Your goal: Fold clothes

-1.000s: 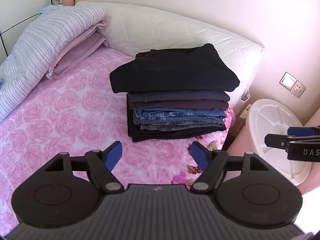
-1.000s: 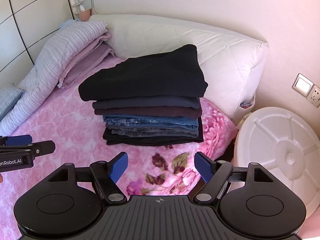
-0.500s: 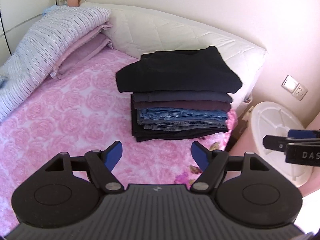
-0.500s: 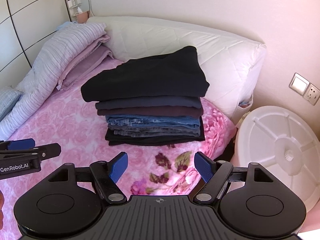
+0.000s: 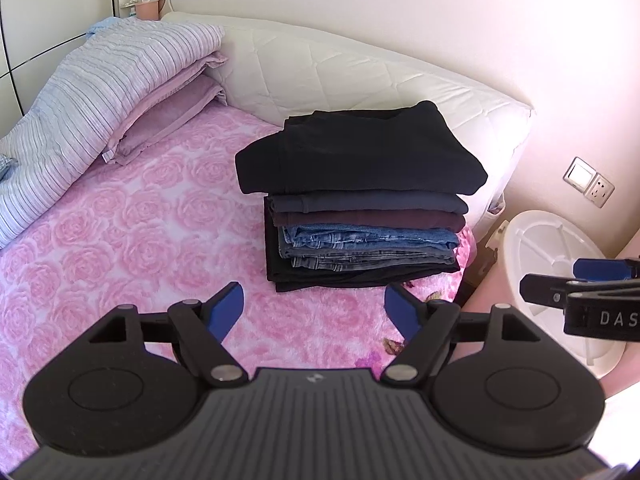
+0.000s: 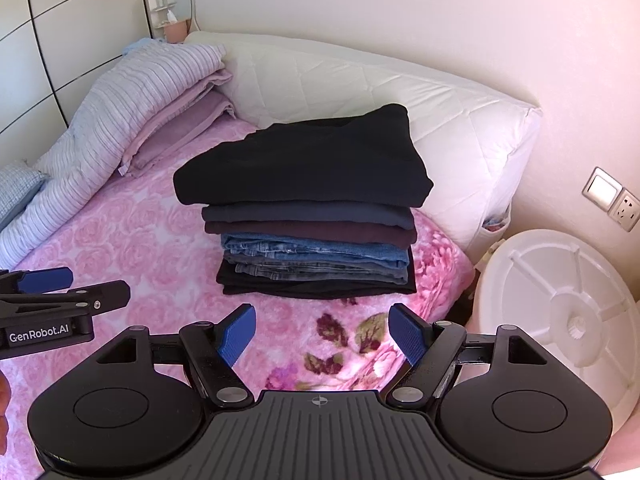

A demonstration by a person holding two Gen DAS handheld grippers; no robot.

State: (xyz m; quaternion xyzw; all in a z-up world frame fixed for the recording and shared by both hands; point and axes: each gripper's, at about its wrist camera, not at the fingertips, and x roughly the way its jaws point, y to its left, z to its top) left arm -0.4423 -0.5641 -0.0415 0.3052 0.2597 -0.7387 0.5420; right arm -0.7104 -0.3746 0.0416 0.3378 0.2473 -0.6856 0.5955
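Left gripper (image 5: 314, 306) and right gripper (image 6: 322, 330) gape empty before the folded stack (image 5: 360, 196); white mattress (image 5: 360, 72) behind, white tub (image 6: 560, 304) beside bed.

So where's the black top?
The black top lies on the clothes pile, centre of both views, on the pink bedspread just before the white pillow.

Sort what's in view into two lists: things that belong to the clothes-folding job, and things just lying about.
Belongs to the job:
- stack of folded clothes, black garment on top
- left gripper, jaws open, empty
- right gripper, jaws open, empty

Just lying about:
- striped quilt
- white quilted pillow
- white round plastic lid
- wall switch and socket
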